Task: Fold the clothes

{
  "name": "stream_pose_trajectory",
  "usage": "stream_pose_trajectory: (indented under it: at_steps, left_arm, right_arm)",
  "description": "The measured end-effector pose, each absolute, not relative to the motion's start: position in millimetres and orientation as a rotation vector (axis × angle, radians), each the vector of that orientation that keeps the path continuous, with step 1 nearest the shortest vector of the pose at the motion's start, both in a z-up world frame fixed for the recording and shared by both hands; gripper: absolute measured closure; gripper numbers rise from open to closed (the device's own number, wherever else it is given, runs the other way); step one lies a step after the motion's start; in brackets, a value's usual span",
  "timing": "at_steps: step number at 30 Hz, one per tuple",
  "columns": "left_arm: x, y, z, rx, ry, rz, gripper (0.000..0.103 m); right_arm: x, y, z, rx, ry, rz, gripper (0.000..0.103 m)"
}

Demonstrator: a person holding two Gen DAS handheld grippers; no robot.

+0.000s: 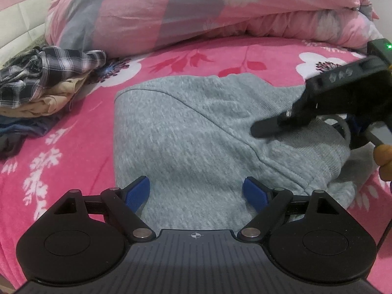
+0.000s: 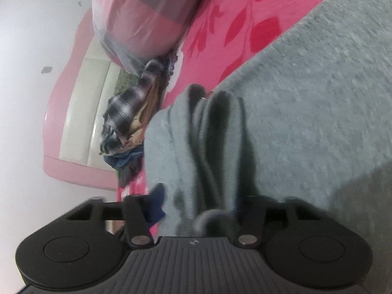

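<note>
far left, a clothes pile (image 1: 41, 83) with a plaid shirt (image 1: 49, 66) on top sits on the pink floral bed (image 1: 80, 132), below a rolled duvet (image 1: 186, 9). the grey sweatshirt (image 1: 186, 132) lies flat mid-bed. the left gripper (image 1: 196, 193) hangs just above the sweatshirt's near edge, its blue fingers (image 1: 138, 192) spread wide with nothing between them. to the right, the right gripper (image 1: 267, 126) reaches in from the edge, low over the sweatshirt near a ribbed hem (image 1: 325, 147). in its own view, the right gripper (image 2: 198, 210) has a bunched fold of grey cloth (image 2: 208, 152) gathered between its fingers, pinched there; one blue finger (image 2: 156, 205) shows, the other is hidden by fabric.
</note>
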State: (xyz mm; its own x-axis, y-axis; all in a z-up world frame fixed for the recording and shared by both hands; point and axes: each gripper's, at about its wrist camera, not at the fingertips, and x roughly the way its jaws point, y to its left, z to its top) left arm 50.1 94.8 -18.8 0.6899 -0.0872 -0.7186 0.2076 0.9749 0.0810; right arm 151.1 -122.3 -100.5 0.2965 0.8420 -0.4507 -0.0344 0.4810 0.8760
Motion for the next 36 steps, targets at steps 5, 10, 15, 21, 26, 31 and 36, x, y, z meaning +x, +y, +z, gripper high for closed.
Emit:
stream_pose_trajectory:
  at_steps: [5,10,15,21,26,31,36]
  left_arm:
    - [45,98,-12,0.148,0.749,-0.187,0.018]
    - [43,92,3,0.123,0.713,-0.234,0.018]
    - [54,69,7,0.092,0.734,-0.306,0.018]
    - [69,32,2,0.088,0.777,-0.378,0.018]
    - [82,-6,-4,0.145,0.807,-0.430,0.018]
    - [93,-47,-10,0.163,0.841,-0.498,0.018]
    - [101,-78,-11,0.187,0.849,-0.553,0.018]
  right_arm:
    - [141,-118,-85,0.791,1.032,0.706,0.077]
    - [135,-139,-58,0.697,0.933,0.676,0.078]
    - [133,-193,-42,0.649,0.863,0.595,0.078]
    - [127,-275,-37,0.615,0.829,0.452,0.078]
    - [119,-354,-38,0.602,0.807,0.337,0.079]
    - [118,-426,-31,0.566,0.785,0.242,0.079]
    - [120,-486,-20,0.506,0.772,0.157,0.079]
